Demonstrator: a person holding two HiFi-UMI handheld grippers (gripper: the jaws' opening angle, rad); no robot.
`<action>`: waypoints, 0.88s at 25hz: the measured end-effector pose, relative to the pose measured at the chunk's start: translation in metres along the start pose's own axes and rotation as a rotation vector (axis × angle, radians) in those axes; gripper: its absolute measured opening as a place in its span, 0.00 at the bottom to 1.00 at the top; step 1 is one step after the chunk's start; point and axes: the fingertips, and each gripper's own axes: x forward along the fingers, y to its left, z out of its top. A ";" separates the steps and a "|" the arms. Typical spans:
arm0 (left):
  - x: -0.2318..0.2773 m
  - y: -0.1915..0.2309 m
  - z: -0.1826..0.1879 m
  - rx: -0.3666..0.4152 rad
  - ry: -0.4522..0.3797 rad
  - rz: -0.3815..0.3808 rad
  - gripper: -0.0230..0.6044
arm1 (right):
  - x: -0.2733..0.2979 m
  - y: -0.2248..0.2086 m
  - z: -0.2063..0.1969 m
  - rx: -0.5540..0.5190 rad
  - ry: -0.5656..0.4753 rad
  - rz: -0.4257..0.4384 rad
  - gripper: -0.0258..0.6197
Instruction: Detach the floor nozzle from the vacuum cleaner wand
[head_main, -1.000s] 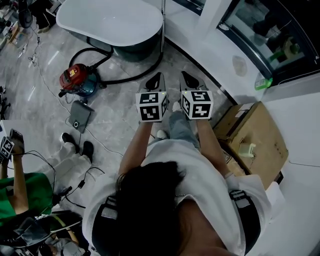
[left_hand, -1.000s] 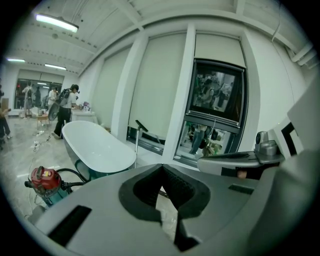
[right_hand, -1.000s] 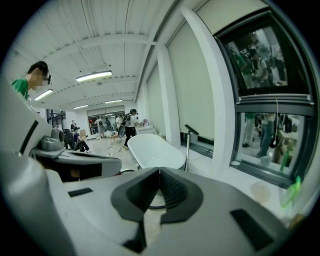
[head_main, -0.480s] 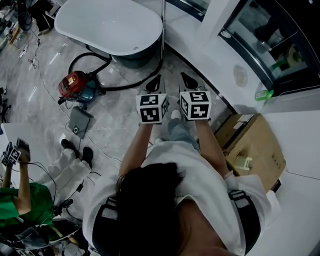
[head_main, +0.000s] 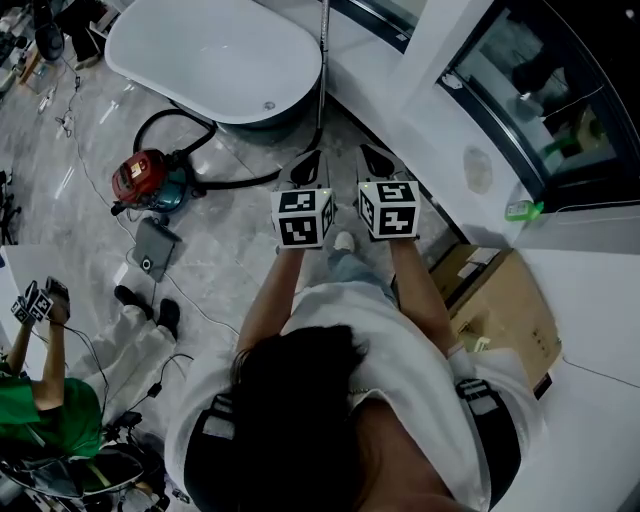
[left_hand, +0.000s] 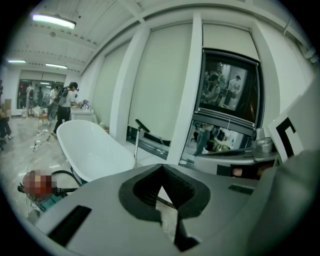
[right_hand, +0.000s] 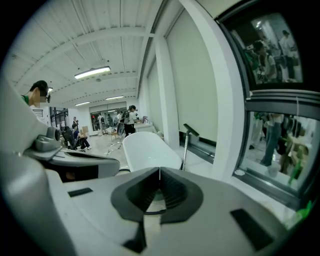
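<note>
The person has stepped forward. The left tongs (head_main: 309, 160) and right tongs (head_main: 373, 153) are now closer to the bathtub (head_main: 215, 60) and the wand (head_main: 322, 70), and the cardboard box (head_main: 505, 310) lies further back.

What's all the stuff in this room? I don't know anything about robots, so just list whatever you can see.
bathtub: one, white, on the floor at top left
vacuum cleaner: one, red, on the floor left of the tub
hose: one, black, running from the vacuum cleaner towards the tub
wand: one, metal, upright at the tub's right end
flat device: one, grey, on the floor below the vacuum cleaner
cardboard box: one, brown, on the floor at right
second person: one, green top, lower left
left gripper: one, grey with black jaws, shut, empty
right gripper: one, grey with black jaws, shut, empty
</note>
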 end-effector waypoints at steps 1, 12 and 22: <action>0.006 -0.001 0.002 0.000 0.001 0.002 0.04 | 0.003 -0.005 0.002 0.000 0.000 0.001 0.06; 0.063 -0.006 0.027 -0.001 0.007 0.053 0.04 | 0.045 -0.052 0.024 -0.008 0.006 0.040 0.06; 0.091 -0.008 0.041 -0.022 -0.006 0.077 0.04 | 0.068 -0.070 0.037 -0.031 0.010 0.077 0.06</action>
